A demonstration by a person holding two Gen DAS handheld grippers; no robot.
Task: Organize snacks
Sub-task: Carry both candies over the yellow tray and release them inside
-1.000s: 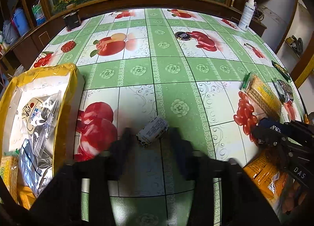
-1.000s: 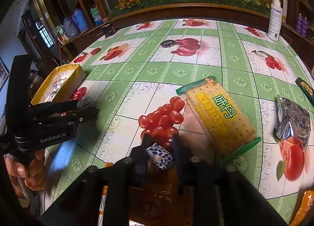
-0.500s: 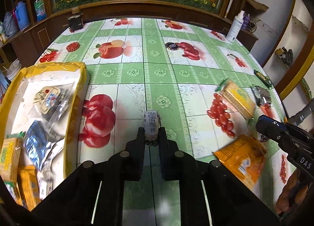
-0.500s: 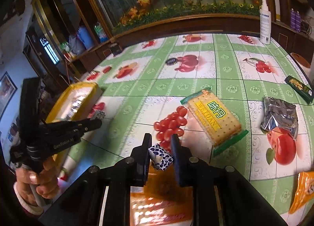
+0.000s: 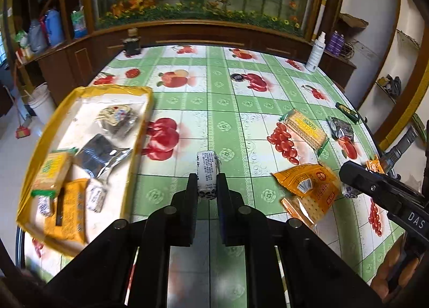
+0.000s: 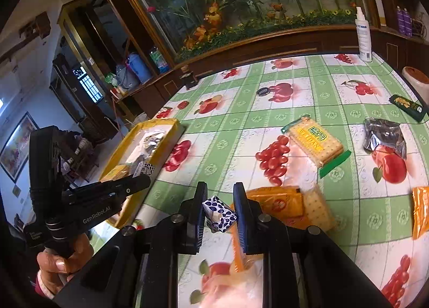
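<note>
Yellow tray (image 5: 138,131) lies left of the left gripper (image 5: 206,187), nearer than the right gripper (image 6: 219,211), as each clamps a small wrapped candy, the left candy (image 5: 206,171) with its long axis pointing forward, the right candy (image 6: 219,213) askew.

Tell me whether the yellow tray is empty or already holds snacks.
Already holds snacks: the yellow tray contains several wrapped packets, including a silver pouch and an orange packet.
</note>
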